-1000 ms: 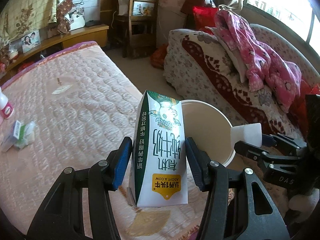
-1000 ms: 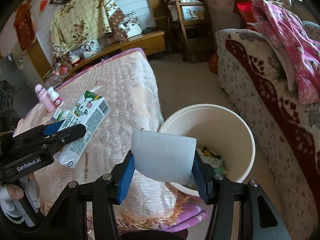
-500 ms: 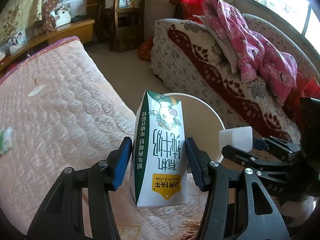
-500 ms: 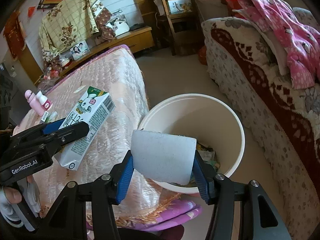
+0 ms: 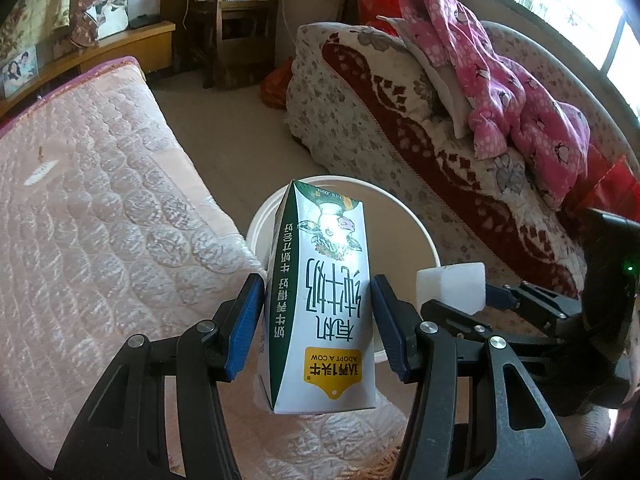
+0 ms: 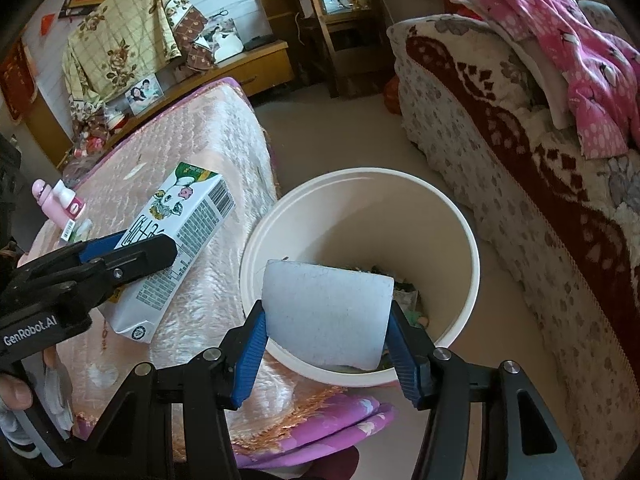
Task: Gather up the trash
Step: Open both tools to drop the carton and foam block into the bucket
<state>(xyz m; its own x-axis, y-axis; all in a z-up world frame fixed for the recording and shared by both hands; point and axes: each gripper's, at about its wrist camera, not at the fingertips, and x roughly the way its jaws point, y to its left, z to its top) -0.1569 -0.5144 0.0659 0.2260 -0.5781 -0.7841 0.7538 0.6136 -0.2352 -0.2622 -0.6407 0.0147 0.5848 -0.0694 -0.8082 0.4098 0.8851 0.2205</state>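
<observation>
Left gripper [image 5: 316, 328] clamps "ADOPT A COW" milk carton [image 5: 320, 304] above bin [image 5: 424, 236].

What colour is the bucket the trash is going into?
Cream-white, inside and out; the bucket shows best in the right wrist view, with trash at its bottom.

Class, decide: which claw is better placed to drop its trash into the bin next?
Right. The right claw holds the white block over the bin rim; the left claw's milk carton hangs over the bed.
</observation>
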